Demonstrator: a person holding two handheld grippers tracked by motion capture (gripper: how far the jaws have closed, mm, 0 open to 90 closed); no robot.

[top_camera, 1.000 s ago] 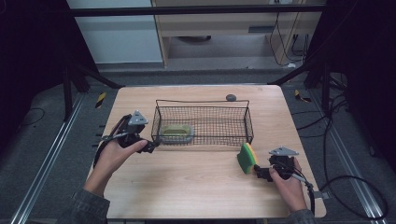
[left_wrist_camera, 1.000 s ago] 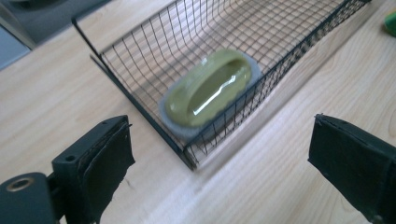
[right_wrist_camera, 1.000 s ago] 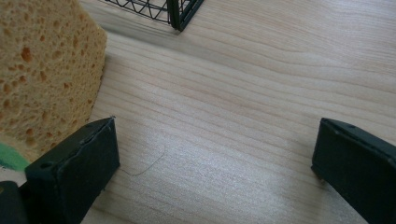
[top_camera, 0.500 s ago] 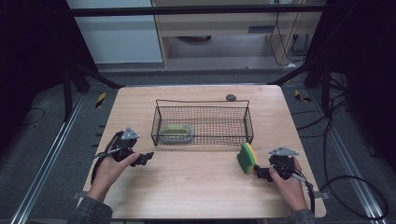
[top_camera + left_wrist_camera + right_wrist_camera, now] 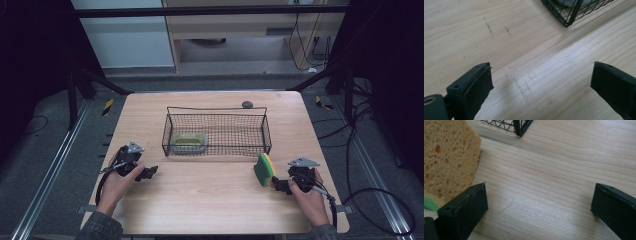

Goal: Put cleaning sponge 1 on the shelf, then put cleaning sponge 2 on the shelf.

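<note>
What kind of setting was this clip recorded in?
Most likely a lab or data-collection workspace rather than a home kitchen: a bare wooden table stands on a dark floor with metal rails, loose cables trail beside it, and a black frame bar spans overhead.

We are seeing a wire basket (image 5: 216, 134) sitting at the middle of the table (image 5: 210, 200), with a sponge (image 5: 188, 142) lying in its left end. A second sponge (image 5: 264, 169) is standing before the basket's right corner, just left of the right gripper (image 5: 278, 186). The left gripper (image 5: 148, 172) is resting before the basket's left end. A small knob (image 5: 247, 104) is lying behind the basket.
</note>
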